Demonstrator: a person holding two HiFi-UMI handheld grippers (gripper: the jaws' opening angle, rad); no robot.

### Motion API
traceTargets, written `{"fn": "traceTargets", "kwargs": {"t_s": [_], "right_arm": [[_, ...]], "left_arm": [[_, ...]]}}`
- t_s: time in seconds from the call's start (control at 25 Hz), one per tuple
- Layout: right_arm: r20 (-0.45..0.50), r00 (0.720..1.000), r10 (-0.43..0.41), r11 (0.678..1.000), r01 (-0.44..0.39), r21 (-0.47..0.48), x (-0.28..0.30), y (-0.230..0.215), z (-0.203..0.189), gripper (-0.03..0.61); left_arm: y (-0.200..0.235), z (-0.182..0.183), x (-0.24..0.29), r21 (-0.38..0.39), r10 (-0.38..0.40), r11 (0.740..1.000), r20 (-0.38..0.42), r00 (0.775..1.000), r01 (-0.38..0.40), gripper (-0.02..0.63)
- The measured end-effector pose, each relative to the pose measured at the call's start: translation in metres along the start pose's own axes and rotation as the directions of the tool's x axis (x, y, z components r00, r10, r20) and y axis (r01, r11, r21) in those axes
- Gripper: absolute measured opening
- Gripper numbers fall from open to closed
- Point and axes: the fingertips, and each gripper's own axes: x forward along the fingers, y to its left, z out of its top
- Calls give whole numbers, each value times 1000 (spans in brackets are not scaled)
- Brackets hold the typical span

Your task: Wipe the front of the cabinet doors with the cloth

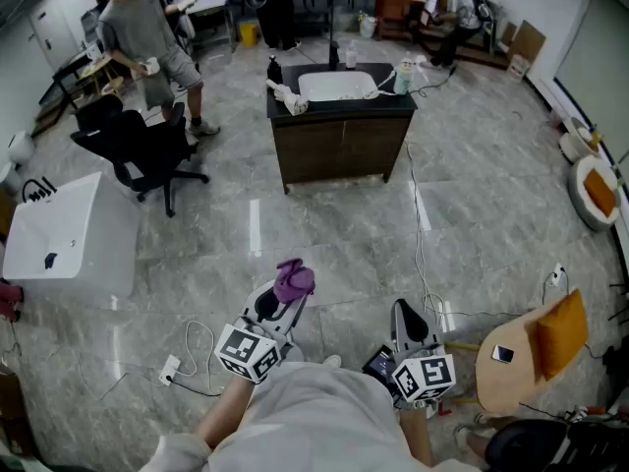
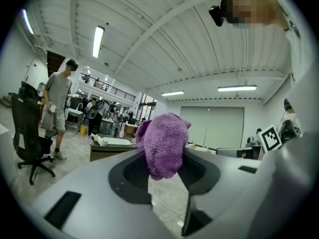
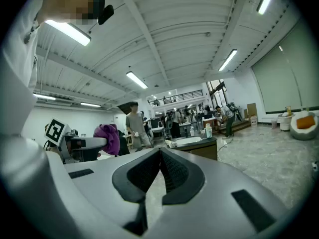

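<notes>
A dark wooden cabinet (image 1: 339,146) with a white sink basin on top stands far ahead across the marble floor; its two doors face me. My left gripper (image 1: 287,298) is held low near my body, shut on a bunched purple cloth (image 1: 293,280). In the left gripper view the purple cloth (image 2: 163,145) sticks up between the closed jaws, and the cabinet (image 2: 112,148) shows small behind it. My right gripper (image 1: 409,324) is beside it, shut with nothing in it; in the right gripper view its jaws meet (image 3: 160,156) and the cabinet (image 3: 197,146) lies in the distance.
A person (image 1: 147,42) stands at the far left beside a black office chair (image 1: 138,150). A white box unit (image 1: 64,234) sits at the left. Cables (image 1: 421,234) trail over the floor ahead. A round wooden stool with an orange cushion (image 1: 536,347) is at the right.
</notes>
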Motion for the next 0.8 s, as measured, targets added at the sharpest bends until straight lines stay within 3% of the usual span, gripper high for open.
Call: {"fn": "traceTargets", "kwargs": {"t_s": [0.8], "right_arm": [[-3,1000,-3,1000,3,4,-21,-28,-5,26]], "left_arm": [[-32,-6,16,27,-15,1000,-14,1000,16,143]]}}
